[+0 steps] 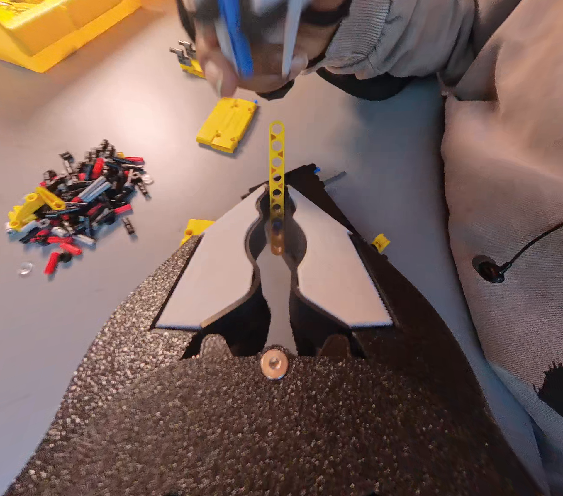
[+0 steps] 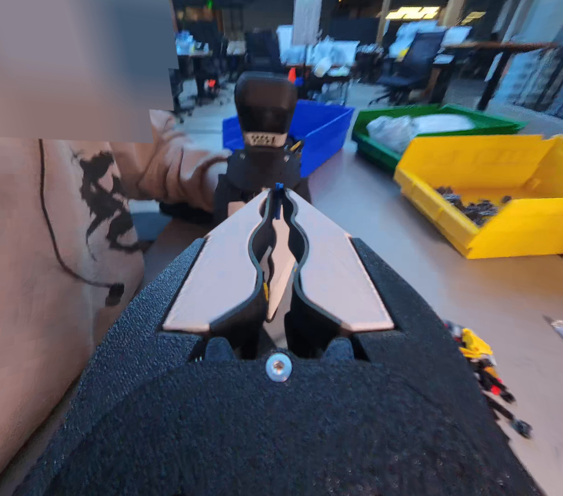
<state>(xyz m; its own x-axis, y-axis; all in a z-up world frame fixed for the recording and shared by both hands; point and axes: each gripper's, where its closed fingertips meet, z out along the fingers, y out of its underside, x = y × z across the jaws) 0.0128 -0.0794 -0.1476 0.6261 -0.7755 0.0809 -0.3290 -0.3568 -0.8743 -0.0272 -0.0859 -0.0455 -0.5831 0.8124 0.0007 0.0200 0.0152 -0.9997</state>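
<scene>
left claw [image 1: 276, 201] is pinching a yellow holed beam [image 1: 277, 164] by its lower end so it sticks straight out past the tips, holes exposed; right claw [image 2: 276, 201] is clamped on a small blue pin [image 2: 277, 198], pile of parts [image 1: 79, 204] off to the left claw's left

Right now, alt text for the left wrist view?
The left hand-held gripper is shut on a yellow holed beam that sticks out forward above a grey table. Ahead, the blurred right hand-held gripper carries a blue piece; a yellow plate and a parts pile lie to the left.
</scene>
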